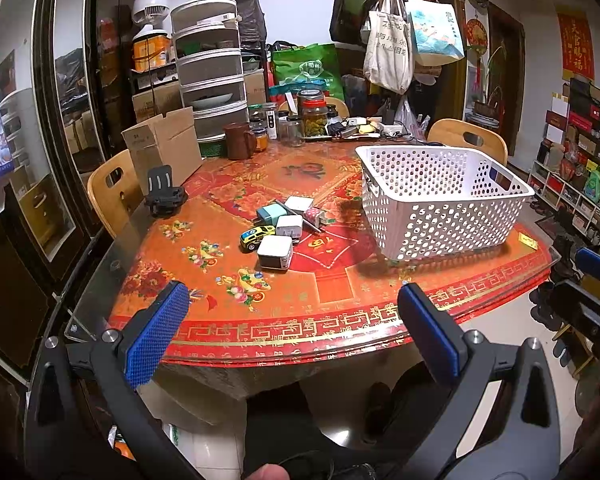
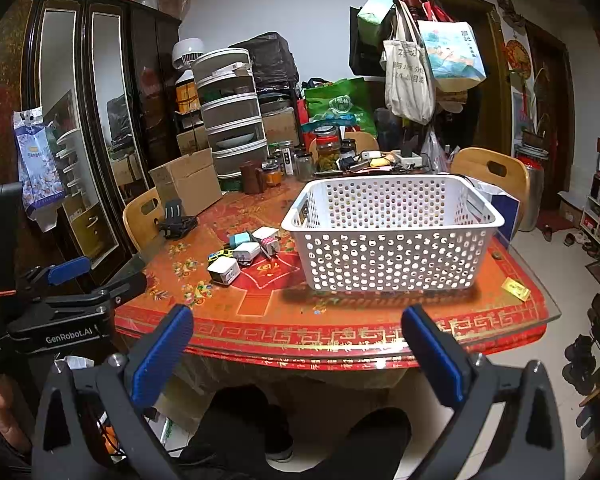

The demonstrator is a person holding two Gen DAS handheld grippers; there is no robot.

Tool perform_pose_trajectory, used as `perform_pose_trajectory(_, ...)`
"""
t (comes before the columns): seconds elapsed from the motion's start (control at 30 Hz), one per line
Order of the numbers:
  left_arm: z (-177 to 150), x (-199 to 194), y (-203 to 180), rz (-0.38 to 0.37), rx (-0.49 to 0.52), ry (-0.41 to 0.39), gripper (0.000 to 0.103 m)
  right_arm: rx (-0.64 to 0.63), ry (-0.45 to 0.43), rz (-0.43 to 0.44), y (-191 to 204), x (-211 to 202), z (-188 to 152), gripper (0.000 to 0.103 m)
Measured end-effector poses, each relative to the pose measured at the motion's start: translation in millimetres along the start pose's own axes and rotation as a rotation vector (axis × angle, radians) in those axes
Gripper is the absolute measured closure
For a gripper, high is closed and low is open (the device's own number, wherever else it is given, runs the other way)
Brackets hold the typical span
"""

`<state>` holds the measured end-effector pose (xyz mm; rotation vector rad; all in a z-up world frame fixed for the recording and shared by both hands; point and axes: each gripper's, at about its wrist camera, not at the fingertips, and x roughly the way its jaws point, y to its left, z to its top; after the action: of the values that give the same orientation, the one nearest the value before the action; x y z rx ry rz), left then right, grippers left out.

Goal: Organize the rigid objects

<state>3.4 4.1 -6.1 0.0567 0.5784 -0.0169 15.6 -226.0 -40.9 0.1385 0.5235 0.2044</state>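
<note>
Glass lies over the red patterned cloth of the worktop (image 1: 300, 304), and this smooth surface is the first risk I see: the small chargers could slide away when a finger pushes them instead of closing on them. Going from left to right in the left wrist view, a black clamp-like holder (image 1: 165, 196) stands at about 10 o'clock from the pile, then comes the cluster itself: a yellow toy car (image 1: 256, 236), a white charger (image 1: 275, 252) nearest to the edge, a second white charger (image 1: 289, 227) behind it, a teal charger (image 1: 270, 213) and a dotted pink plug (image 1: 314, 214), all touching or just beside each other. Because they are so close, one grasp may catch two pieces, or knock the toy car so that it rolls. At about 3 o'clock from the pile stands the white perforated basket (image 1: 440, 200), which looks empty as far as I can see; its high wall could be hit by a carried piece, I judge. The left hand-held gripper (image 1: 294, 340) hovers before the near edge of the worktop, fingers spread wide, holding nothing, and pointing toward the pile. The right hand-held gripper (image 2: 298, 356) is in a similar pose, also wide apart and without any load, aimed more at the basket, well apart from the objects.
</note>
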Motion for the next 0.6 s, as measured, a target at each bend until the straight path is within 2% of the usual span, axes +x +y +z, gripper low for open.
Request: perform_pose_trajectory(0.6,-2.1,1.9,0.7,0.003,-0.001,0.01,0.0,0.001,0.001,0.0,0.4,-0.5,0.9,0.0)
